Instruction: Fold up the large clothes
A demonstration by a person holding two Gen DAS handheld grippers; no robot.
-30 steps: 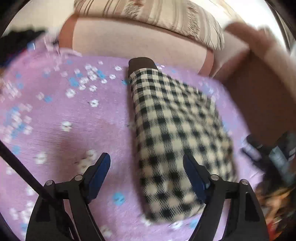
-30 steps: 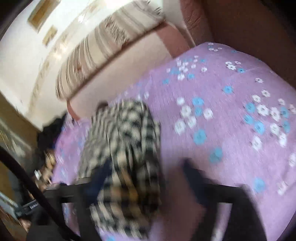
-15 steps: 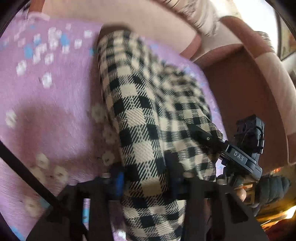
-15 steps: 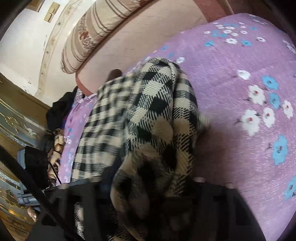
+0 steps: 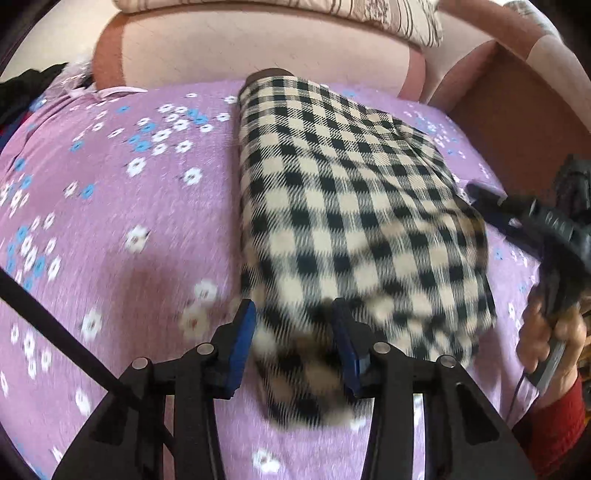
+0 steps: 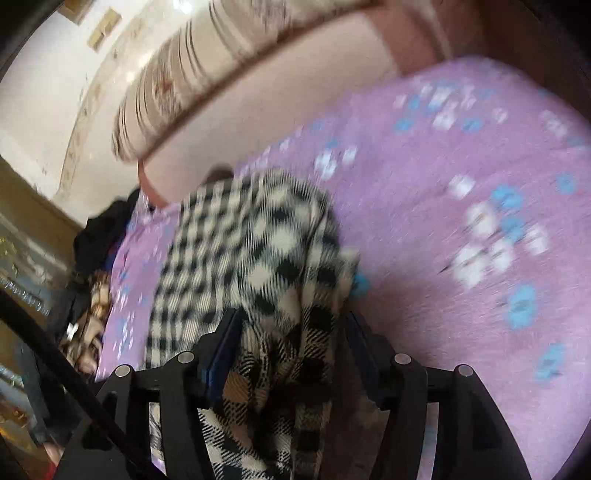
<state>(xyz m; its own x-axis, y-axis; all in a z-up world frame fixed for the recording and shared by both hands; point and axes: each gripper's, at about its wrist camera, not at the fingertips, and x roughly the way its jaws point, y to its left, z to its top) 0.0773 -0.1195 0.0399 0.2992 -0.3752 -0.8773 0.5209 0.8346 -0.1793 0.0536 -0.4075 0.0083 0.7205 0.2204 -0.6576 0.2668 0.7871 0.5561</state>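
The folded checked garment (image 5: 343, 206) lies on the purple floral bedspread (image 5: 122, 221). Its near edge sits between the opening left claw (image 5: 293, 341) and right claw (image 6: 291, 354), neither pressing it.

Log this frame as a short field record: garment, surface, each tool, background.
garment: black-and-cream checked garment, folded into a long strip, lying on the bed
surface: purple floral bedspread
left tool: over the garment's near end, cloth between its blue pads, jaws opening
right tool: bunched checked cloth between its pads, jaws opening
grip: contact too blurred to judge
hand: at right in the left wrist view, holding the right tool's handle, red sleeve
background: pink headboard, striped pillow
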